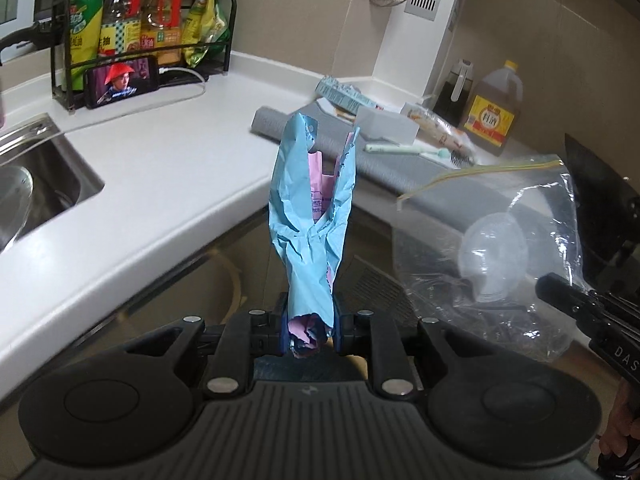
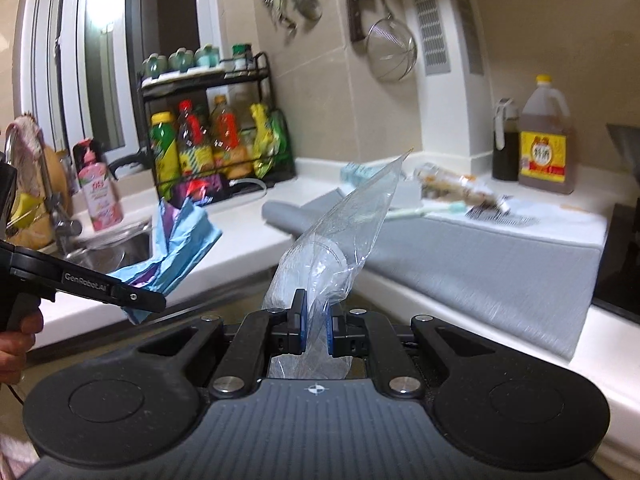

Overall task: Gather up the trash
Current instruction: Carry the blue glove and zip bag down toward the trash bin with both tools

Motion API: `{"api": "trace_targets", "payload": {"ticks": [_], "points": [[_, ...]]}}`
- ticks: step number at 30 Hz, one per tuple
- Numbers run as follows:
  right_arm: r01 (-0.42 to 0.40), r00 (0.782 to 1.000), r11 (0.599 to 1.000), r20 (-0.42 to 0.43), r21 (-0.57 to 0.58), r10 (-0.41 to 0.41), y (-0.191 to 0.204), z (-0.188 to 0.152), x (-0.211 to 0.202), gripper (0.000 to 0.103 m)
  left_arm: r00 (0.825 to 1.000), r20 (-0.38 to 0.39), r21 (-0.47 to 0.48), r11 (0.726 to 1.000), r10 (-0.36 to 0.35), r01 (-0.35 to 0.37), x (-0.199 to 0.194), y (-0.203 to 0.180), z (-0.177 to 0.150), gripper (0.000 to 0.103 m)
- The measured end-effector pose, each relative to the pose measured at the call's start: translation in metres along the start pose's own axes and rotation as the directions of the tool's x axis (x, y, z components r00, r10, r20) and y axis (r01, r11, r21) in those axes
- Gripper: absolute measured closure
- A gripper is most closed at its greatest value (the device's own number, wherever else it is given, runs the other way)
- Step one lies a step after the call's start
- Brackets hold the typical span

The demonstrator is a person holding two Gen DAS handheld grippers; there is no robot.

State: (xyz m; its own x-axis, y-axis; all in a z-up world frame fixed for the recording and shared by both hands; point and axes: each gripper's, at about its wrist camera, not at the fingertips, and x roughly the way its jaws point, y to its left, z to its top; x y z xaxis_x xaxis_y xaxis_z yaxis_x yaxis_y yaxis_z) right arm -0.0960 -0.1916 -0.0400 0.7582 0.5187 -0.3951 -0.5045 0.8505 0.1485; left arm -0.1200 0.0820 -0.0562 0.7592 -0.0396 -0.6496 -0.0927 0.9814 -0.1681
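Note:
My left gripper [image 1: 311,326] is shut on a crumpled blue and pink wrapper [image 1: 310,220] that stands up from the jaws, held in the air in front of the counter corner. It also shows in the right wrist view [image 2: 176,248]. My right gripper [image 2: 316,326] is shut on a clear zip bag [image 2: 332,240] with a clear plastic cup inside. In the left wrist view the bag [image 1: 500,248] hangs at the right, its mouth open to the left, beside the wrapper.
A white counter [image 1: 168,168] runs around the corner, with a steel sink [image 1: 36,188] at left. A grey mat [image 2: 480,248] carries a toothbrush [image 1: 404,148], a comb, a box [image 1: 344,94] and a wrapped packet. A bottle rack [image 1: 140,32], a phone and oil bottles [image 2: 544,140] stand at the back.

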Motion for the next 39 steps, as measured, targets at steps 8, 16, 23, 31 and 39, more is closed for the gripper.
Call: {"api": "trace_targets", "payload": {"ticks": [8,16,23,31,39], "points": [[-0.012,0.998,1.0,-0.066,-0.029,0.01,0.017,-0.017,0.011,0.093,0.999,-0.03,-0.026,1.0,0.014,-0.015,0.005,0.007,-0.019,0.081],[-0.024,0.994,0.998,-0.108,-0.055,0.018,0.025,-0.022,0.02,0.093,0.999,-0.042,0.003,1.0,0.014,-0.014,0.009,0.002,-0.025,0.081],[-0.026,0.993,0.997,-0.119,-0.071,0.018,0.029,-0.024,0.023,0.093,0.998,-0.061,0.009,1.0,0.006,-0.006,0.013,0.001,-0.028,0.081],[-0.027,0.991,0.997,-0.132,-0.068,0.018,0.026,-0.024,0.026,0.093,0.997,-0.073,0.001,1.0,0.006,-0.006,0.016,0.001,-0.029,0.081],[-0.024,0.99,0.997,-0.14,-0.066,0.015,0.029,-0.024,0.029,0.093,0.997,-0.079,-0.004,1.0,0.008,-0.008,0.018,-0.001,-0.029,0.081]]}}
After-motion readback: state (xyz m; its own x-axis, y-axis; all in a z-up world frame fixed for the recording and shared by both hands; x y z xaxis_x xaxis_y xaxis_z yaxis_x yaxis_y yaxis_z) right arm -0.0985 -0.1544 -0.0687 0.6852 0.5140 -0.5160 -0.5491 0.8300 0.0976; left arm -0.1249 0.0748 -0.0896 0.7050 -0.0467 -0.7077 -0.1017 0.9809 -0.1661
